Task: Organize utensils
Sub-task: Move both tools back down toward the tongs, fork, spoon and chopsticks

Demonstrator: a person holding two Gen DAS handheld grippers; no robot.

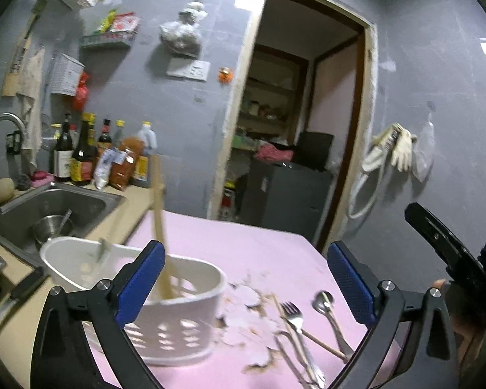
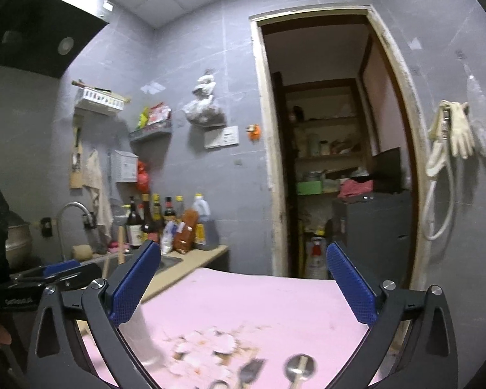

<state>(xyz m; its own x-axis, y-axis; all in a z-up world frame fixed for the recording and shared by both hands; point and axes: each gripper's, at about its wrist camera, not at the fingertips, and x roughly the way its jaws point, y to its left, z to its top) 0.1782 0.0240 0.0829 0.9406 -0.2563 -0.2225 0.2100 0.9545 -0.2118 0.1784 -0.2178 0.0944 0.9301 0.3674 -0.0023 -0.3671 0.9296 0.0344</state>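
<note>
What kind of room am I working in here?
Most likely a small home kitchen: a stainless steel sink with a curved tap, dark sauce bottles on the counter, and a black range hood overhead.

**Lighting and picture quality, both wrist views**

Dim, cool indoor light; bright patches of glare on the grey wall point(image 1: 191, 97). Fisheye bending curves the doorway point(image 2: 337, 136), with black corners. Motion blur smears the cutlery point(image 1: 307, 334) and white basket point(image 1: 165, 308).

Fork point(image 1: 293, 316) handle cut off below, spoon point(image 2: 299, 368) blurred, basket point(image 1: 191, 291) base hidden
</note>
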